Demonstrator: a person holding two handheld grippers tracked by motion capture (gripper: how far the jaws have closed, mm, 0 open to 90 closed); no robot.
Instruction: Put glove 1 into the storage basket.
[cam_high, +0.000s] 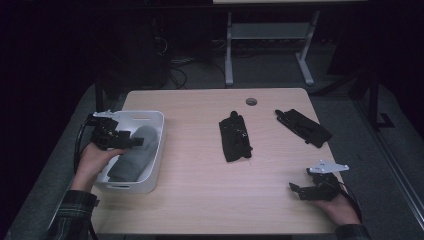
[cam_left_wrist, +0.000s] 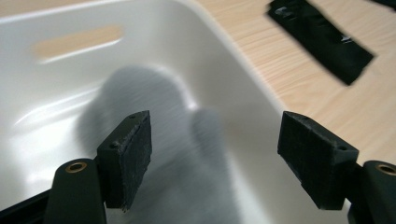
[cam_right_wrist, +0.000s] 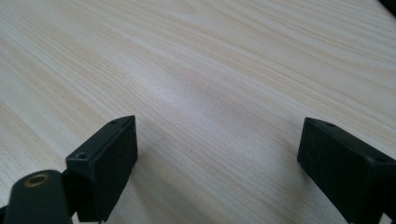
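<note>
Left hand-held gripper (cam_high: 131, 142) hung wide open, empty, over grey glove (cam_high: 132, 159) in white bin (cam_high: 155, 150) — glove draped high, risked snagging. Right hand-held gripper (cam_high: 300, 190) open, empty, on table (cam_high: 200, 180).

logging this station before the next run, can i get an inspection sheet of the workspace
surface: light wood table with a round hole near the far edge
job's things: grey glove lying in the white bin at the table's left; two black gloves, one mid-table, one far right
clutter: nothing seen
grippers: left gripper open above the grey glove, nothing between its jaws; right gripper open low over bare wood
cables: black cable loops from the left gripper; more cables on the floor beyond the table
surroundings: dark room, grey table frame behind
</note>
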